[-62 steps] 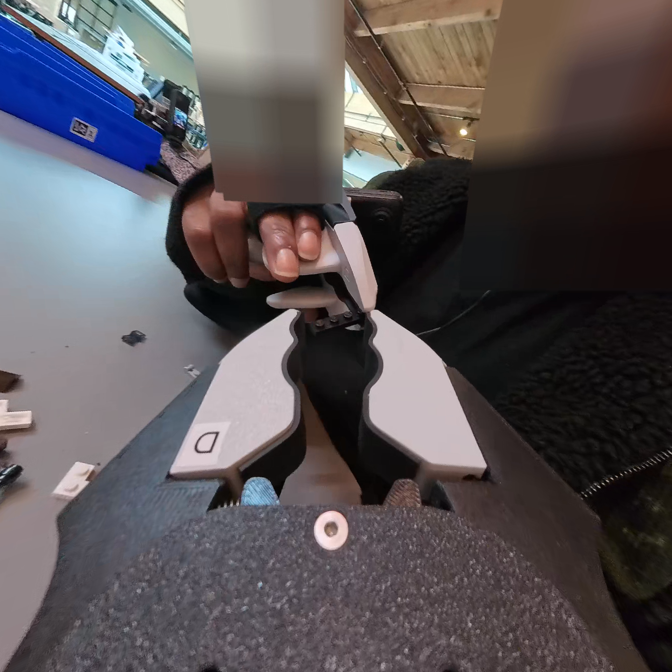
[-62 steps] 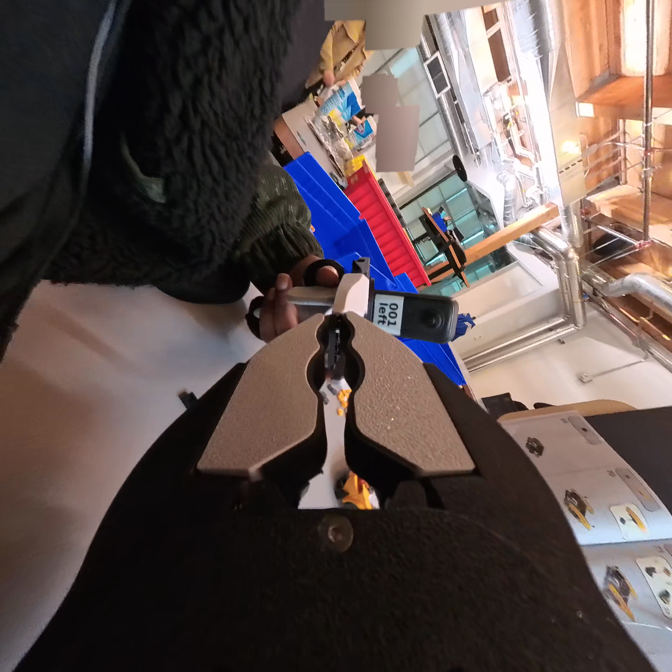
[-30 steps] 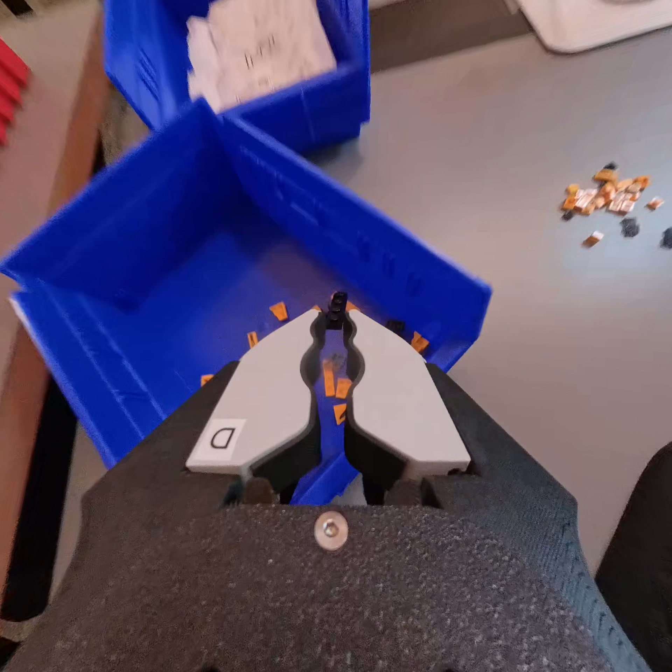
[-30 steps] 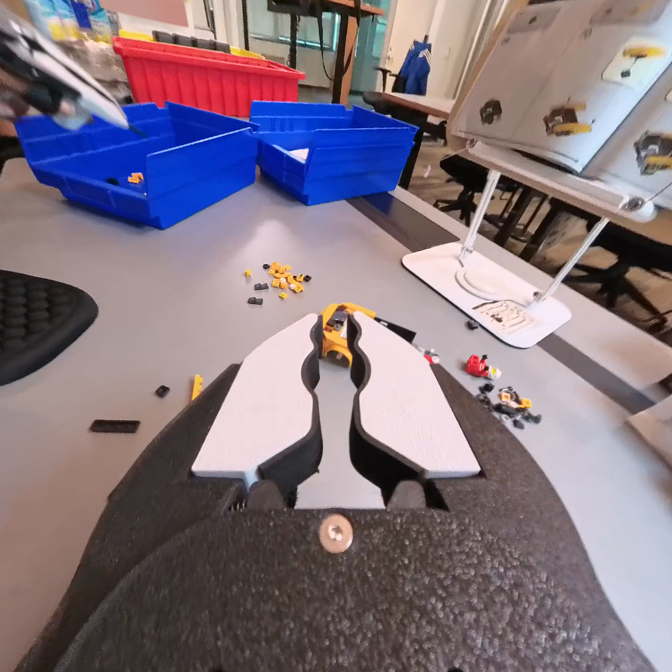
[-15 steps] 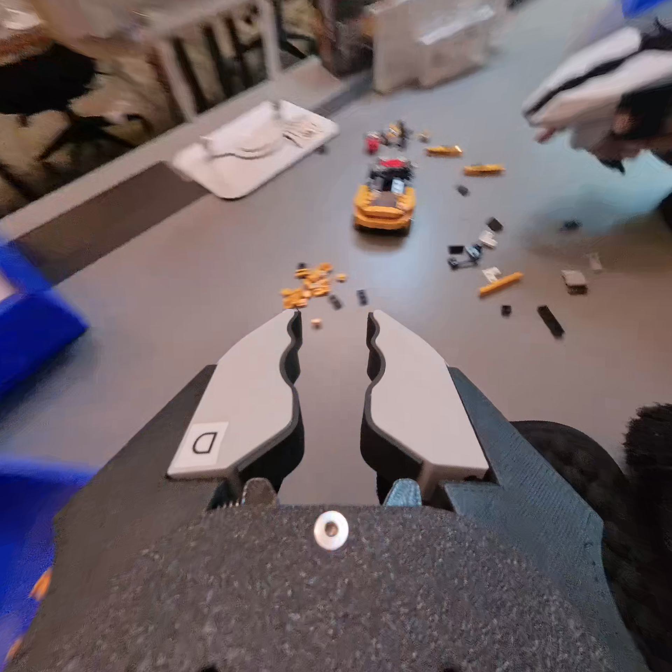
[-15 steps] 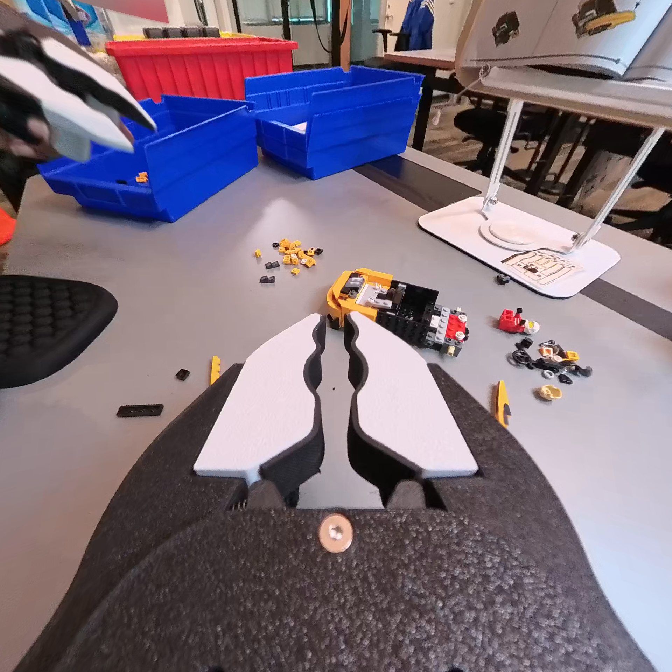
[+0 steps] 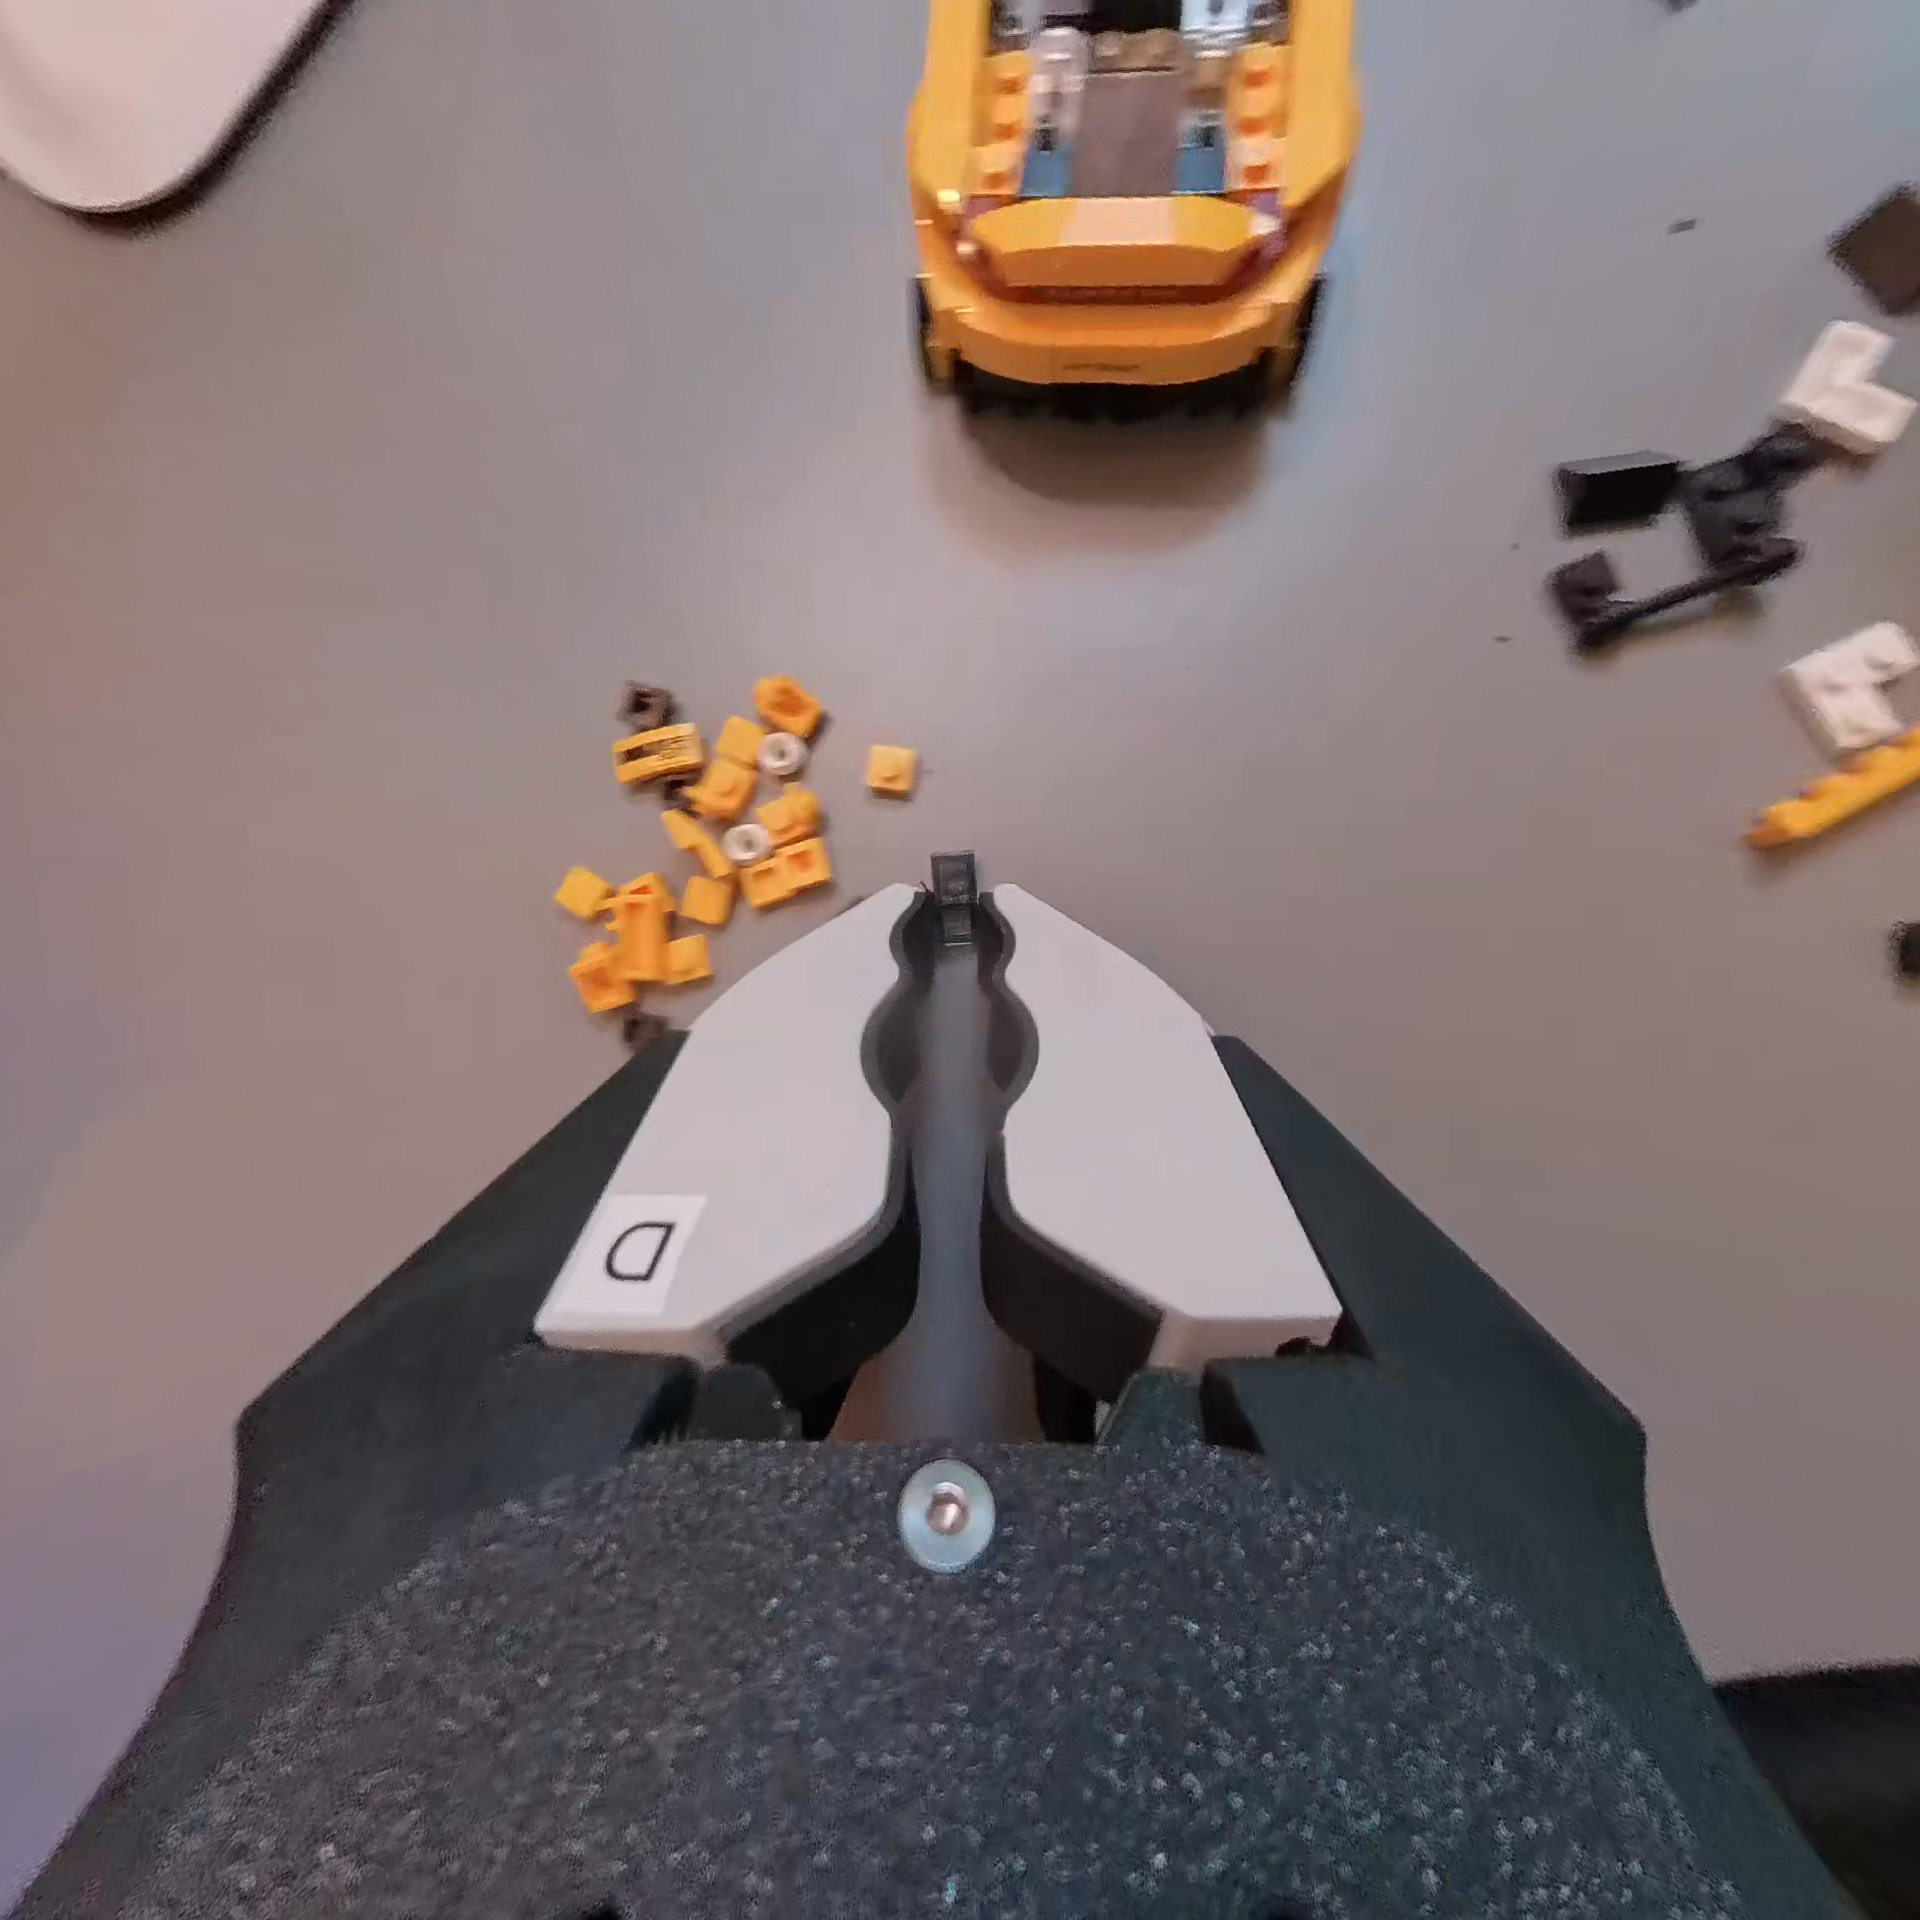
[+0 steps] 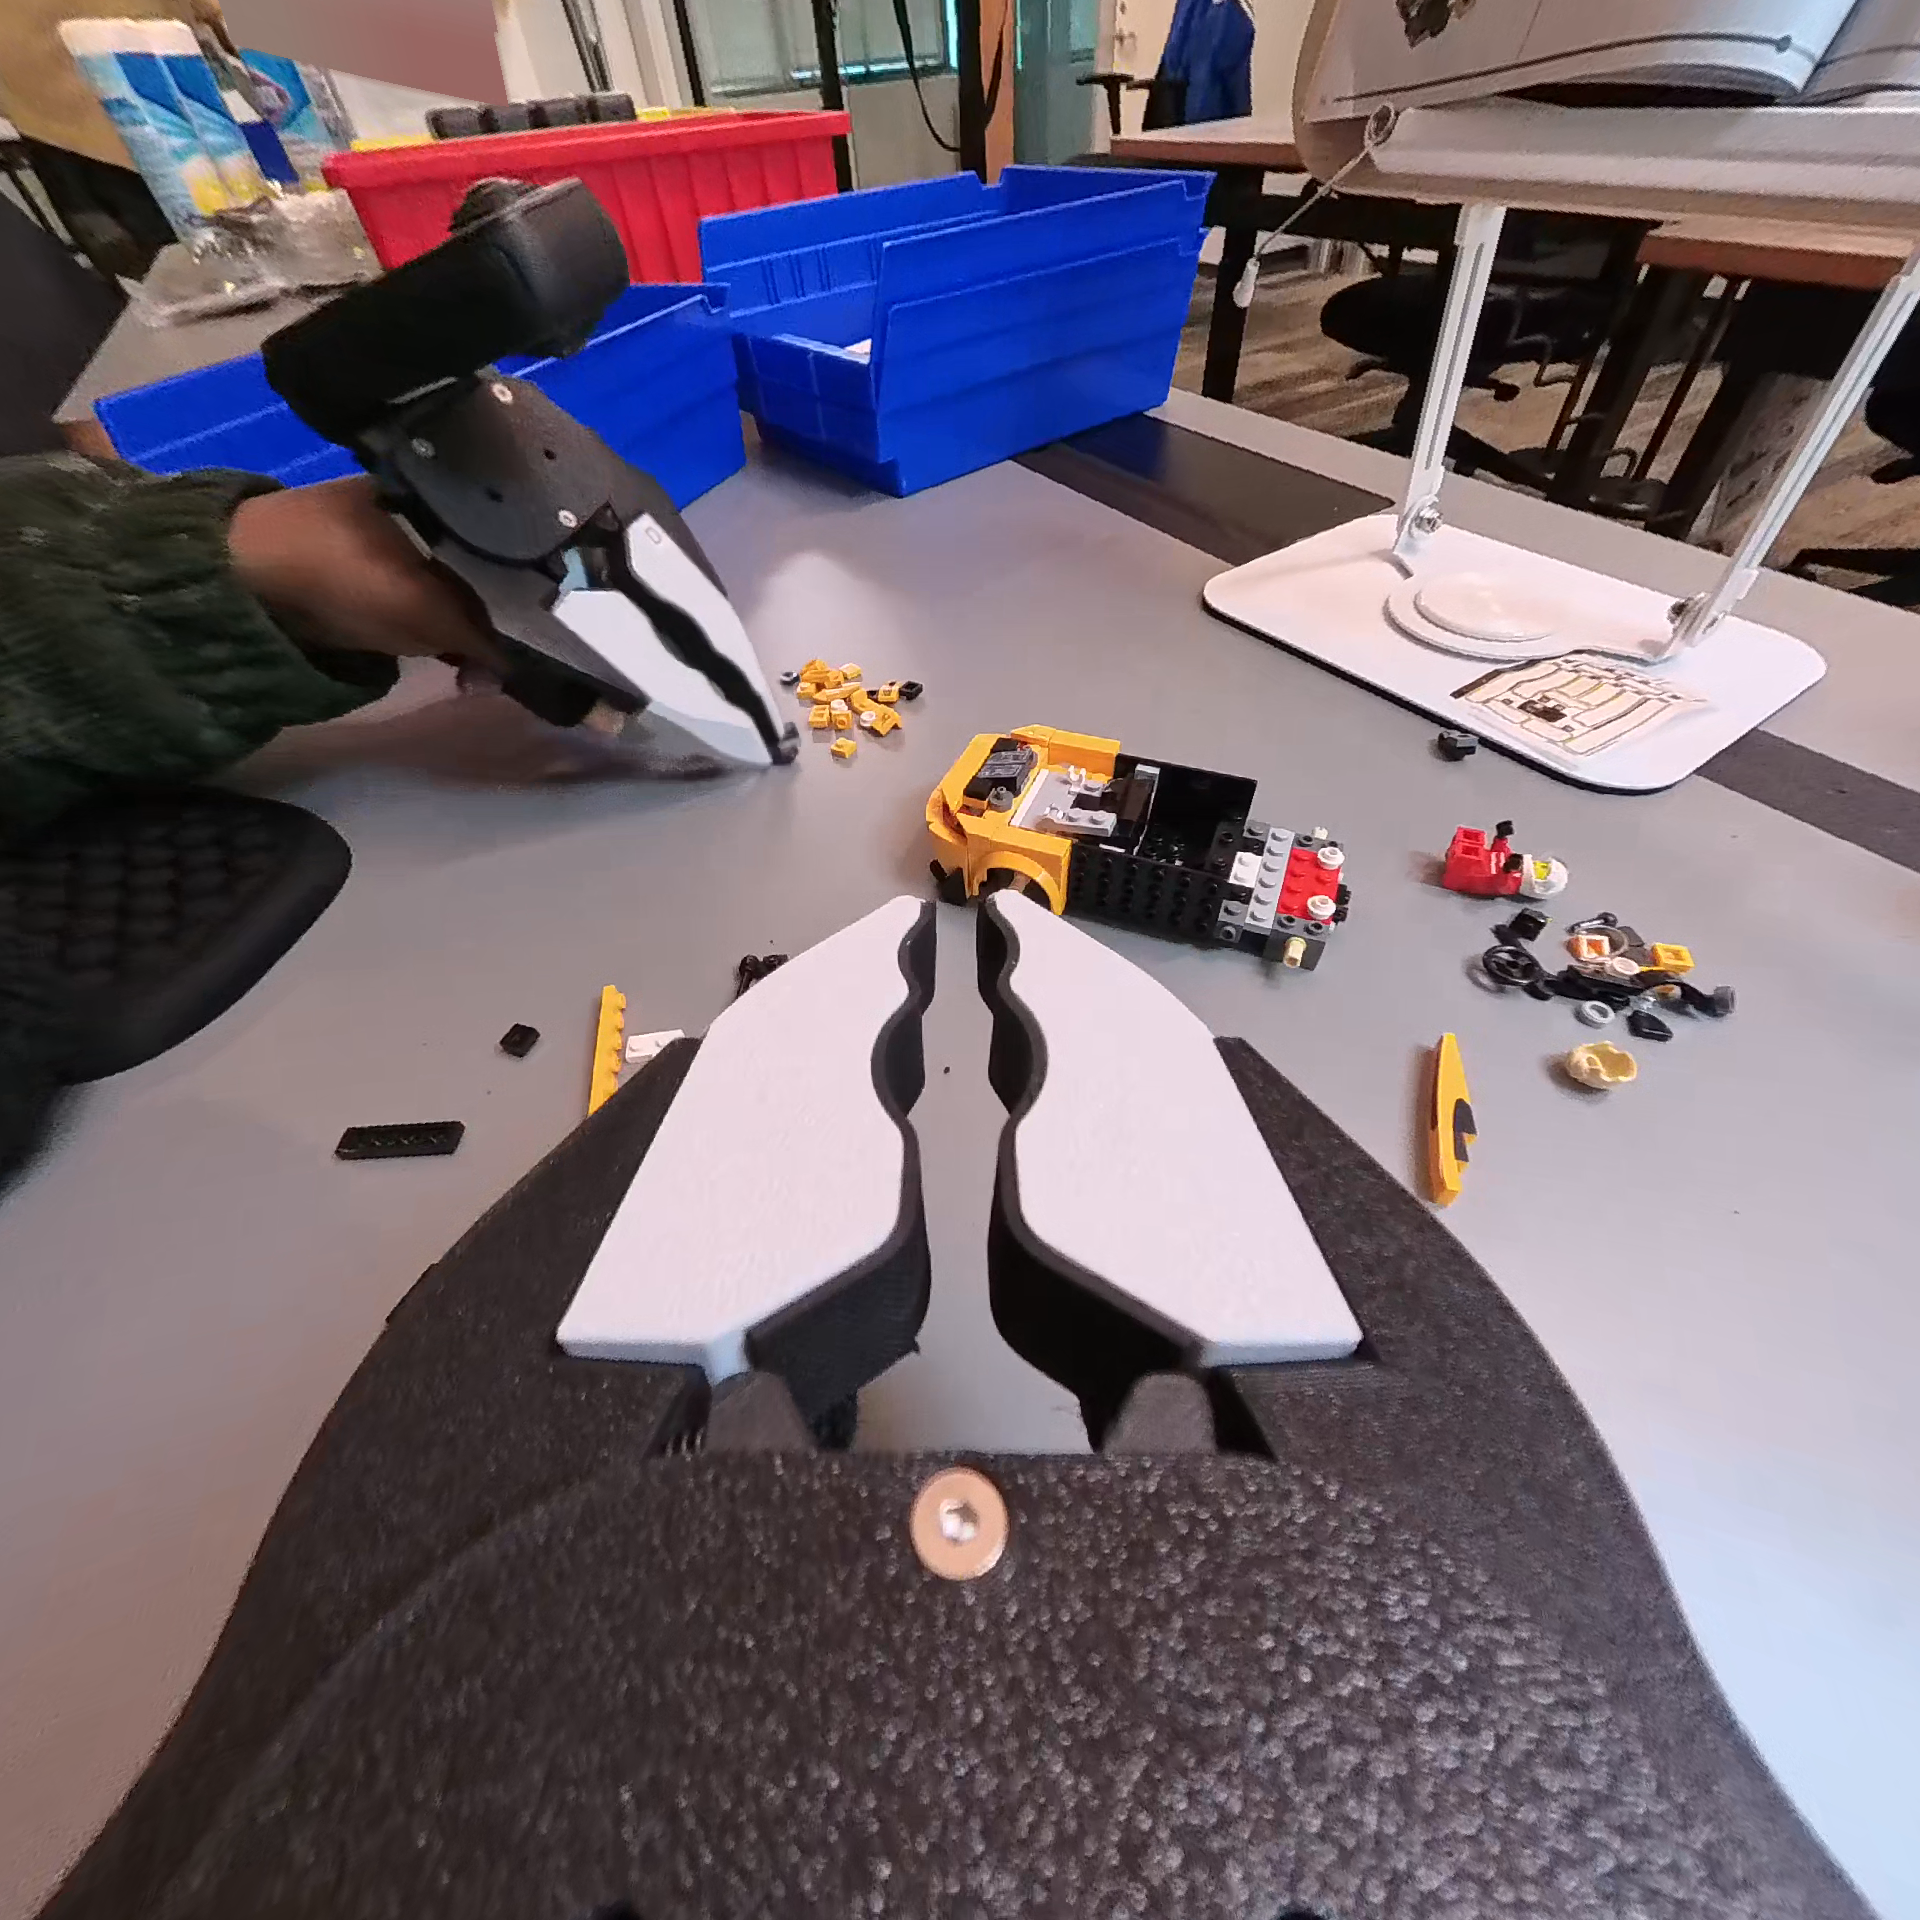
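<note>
Small black brick (image 7: pixel 954 883) is pinched between my left fingertips (image 7: pixel 1023 909), pads pressing on both sides, front end poking out past the tips. Left gripper (image 7: pixel 954 902) is tilted down with the tips at the grey table (image 7: pixel 312 520); I can't tell whether the brick touches the surface. From the right wrist view the same gripper (image 8: pixel 781 746) shows low over the table, a hand (image 8: pixel 343 582) in a dark green sleeve behind it.

Just left of the left tips: a heap of small yellow pieces (image 7: pixel 717 821) with a couple of round grey ones mixed in. One loose yellow tile (image 7: pixel 891 771) lies ahead of the tips, apart from the heap.

Further ahead: yellow toy car (image 7: pixel 1117 208), partly built, black chassis with red and grey bricks at its far end in the right view (image 8: pixel 1132 831).

Right gripper (image 8: pixel 956 909): nothing between the pads, narrow gap left between the fingertips. It hangs above the table just short of the car's yellow wheel arch, not touching it.

Around the right gripper: long yellow plate (image 8: pixel 606 1044), white piece (image 8: pixel 652 1042) and black plate (image 8: pixel 400 1140) to the left; yellow wedge (image 8: pixel 1446 1117), a cluster of small black parts (image 8: pixel 1600 971) and a red piece (image 8: pixel 1481 857) to the right.

Back of table: two blue bins (image 8: pixel 966 312), red bin (image 8: pixel 623 177), white stand base (image 8: pixel 1507 634).
</note>
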The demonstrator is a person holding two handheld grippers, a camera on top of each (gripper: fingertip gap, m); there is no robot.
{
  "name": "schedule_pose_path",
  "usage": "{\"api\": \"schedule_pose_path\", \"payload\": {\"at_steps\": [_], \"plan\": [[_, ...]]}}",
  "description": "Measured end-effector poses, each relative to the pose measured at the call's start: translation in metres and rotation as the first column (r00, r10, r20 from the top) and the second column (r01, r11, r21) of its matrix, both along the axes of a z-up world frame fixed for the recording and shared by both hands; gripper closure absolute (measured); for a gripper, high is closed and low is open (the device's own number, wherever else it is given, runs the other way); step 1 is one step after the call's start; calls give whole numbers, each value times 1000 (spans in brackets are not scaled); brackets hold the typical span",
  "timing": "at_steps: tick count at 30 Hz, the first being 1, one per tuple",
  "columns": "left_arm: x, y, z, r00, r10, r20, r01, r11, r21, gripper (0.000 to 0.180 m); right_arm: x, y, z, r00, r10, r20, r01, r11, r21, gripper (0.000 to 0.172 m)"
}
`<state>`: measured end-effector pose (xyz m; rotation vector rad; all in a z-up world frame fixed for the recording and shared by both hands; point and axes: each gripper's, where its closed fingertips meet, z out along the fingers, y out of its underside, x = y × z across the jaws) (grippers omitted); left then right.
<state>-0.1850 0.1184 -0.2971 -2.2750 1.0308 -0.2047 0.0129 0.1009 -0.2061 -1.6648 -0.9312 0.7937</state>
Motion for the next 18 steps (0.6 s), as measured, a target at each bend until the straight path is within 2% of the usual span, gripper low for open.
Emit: {"api": "schedule_pose_path", "payload": {"at_steps": [3,5,7,10,14,16,18], "plan": [[-18,14,1,995,92,-41,-89,994,61,171,-1,-1,0,1000,9,1,-9,1000,0,165],[-24,20,4,990,132,-49,-127,986,106,155,-2,-1,-1,1000,13,0,-13,1000,-4,165],[-18,20,14,993,114,-13,-110,981,160,145,-3,-2,-2,1000,16,5,-15,1000,-4,165],[17,-1,29,995,-43,90,28,986,162,147,-4,-2,-2,1000,15,9,-15,1000,1,165],[75,-47,41,921,-259,293,252,966,60,155,-4,-2,0,1000,6,12,-6,1000,17,165],[91,-65,40,891,-345,296,346,937,50,156,-3,-2,0,1000,0,18,-1,1000,26,165],[101,-93,34,841,-467,272,486,874,0,161,-1,-2,1,1000,-5,20,5,1000,28,165]]}}
